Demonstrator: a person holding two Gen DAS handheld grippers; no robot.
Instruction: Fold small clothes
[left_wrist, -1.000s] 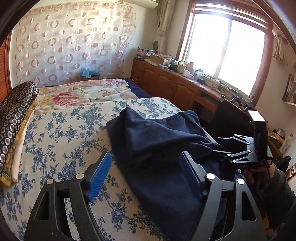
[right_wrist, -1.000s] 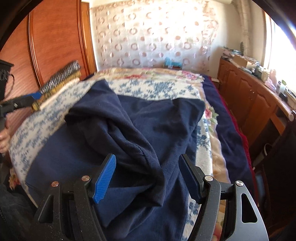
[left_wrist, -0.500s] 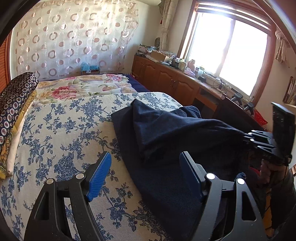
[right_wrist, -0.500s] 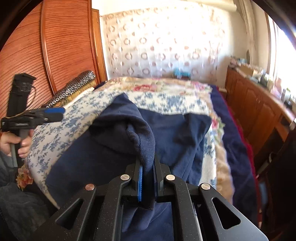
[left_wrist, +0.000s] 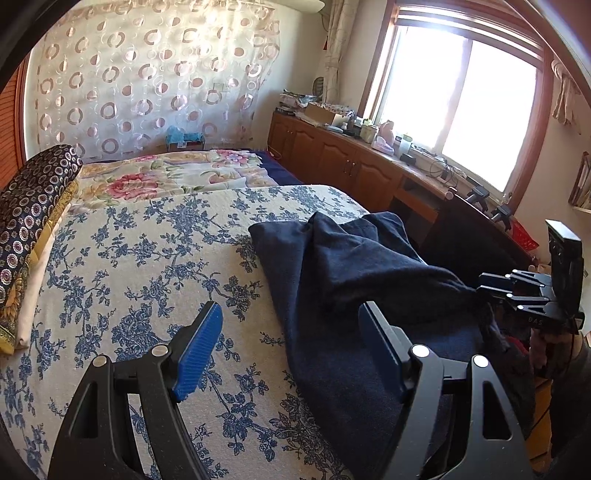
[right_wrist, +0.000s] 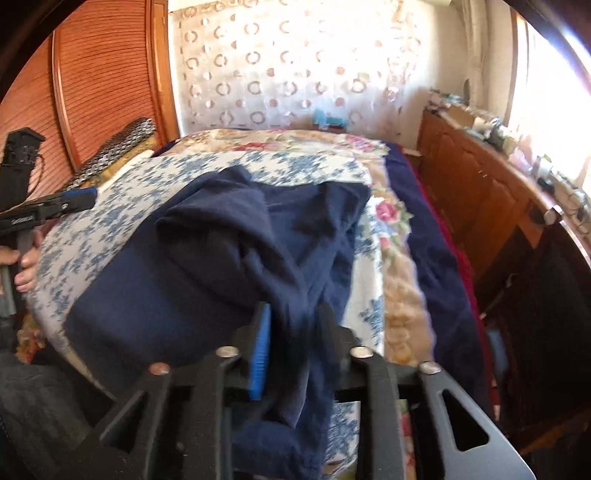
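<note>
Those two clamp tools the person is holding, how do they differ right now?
The left gripper stands wide open, with nothing held, poised over the navy garment's edge on the floral bedspread. The right gripper is set narrower; its jaws have just been opening, with a fold of that garment hanging between them. Both are black, two-fingered and angled down at the bed.

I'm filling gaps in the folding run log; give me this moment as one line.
task: fold small clothes | left hand-held gripper: open, empty | right hand-held gripper: jaws just opening, navy garment between them | garment: rumpled on bed
</note>
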